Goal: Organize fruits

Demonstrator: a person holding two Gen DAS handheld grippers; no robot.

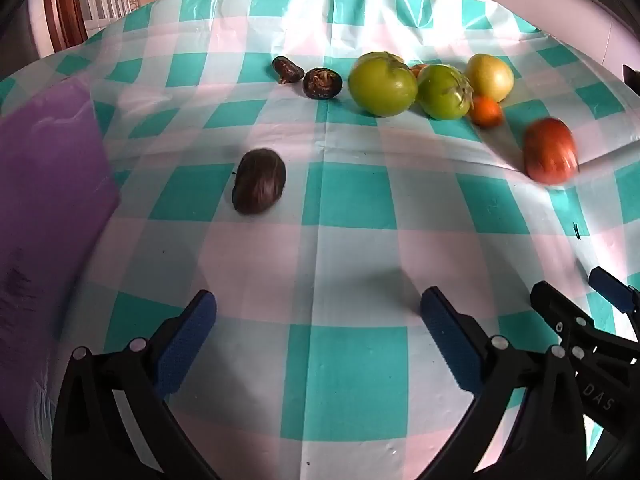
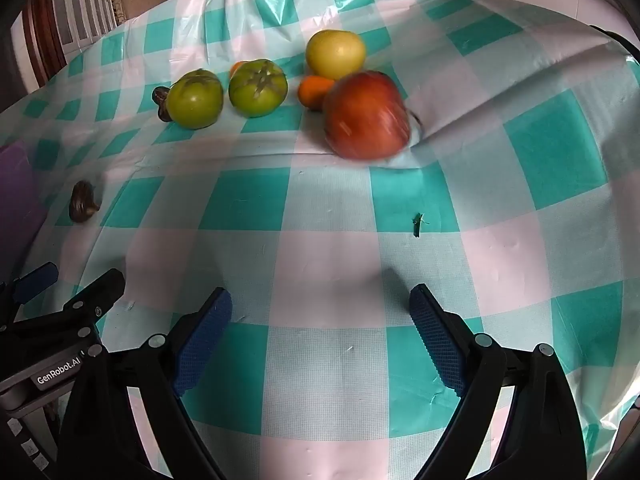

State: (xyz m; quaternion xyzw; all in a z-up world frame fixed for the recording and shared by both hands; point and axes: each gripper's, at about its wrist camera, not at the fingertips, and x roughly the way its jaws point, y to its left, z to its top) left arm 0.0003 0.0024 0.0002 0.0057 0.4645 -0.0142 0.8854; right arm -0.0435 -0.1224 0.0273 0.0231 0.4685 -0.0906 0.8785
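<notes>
- The red tomato [image 2: 366, 116] lies blurred on the checked cloth [image 2: 320, 248], at about 12 o'clock from your right gripper [image 2: 320, 334] and well apart from it, beside a raised fold in the cloth.
- Just behind it, at its 10 o'clock, sits a small orange fruit [image 2: 314, 90]; a yellow tomato [image 2: 335, 54] stands at 11 o'clock, touching or nearly touching that fruit.
- Two green tomatoes [image 2: 258, 88] [image 2: 195, 99] sit side by side at the red one's 9 o'clock, calyx tips showing.
- From your left gripper [image 1: 318, 326], two dark wrinkled fruits [image 1: 322, 84] [image 1: 287, 69] lie at 12 o'clock, just left of the green pair.
- A third dark fruit [image 1: 259, 187] rests alone at 11 o'clock, nearer your left gripper, close to a purple board [image 1: 48, 184] at 9 o'clock.
- A small green stem scrap [image 2: 417, 225] lies on the cloth at 1 o'clock from your right gripper.
- Both your grippers hang tilted down over the cloth with jaws spread wide, blue pads [image 1: 188, 344] [image 2: 204, 340] apart and nothing between them.
</notes>
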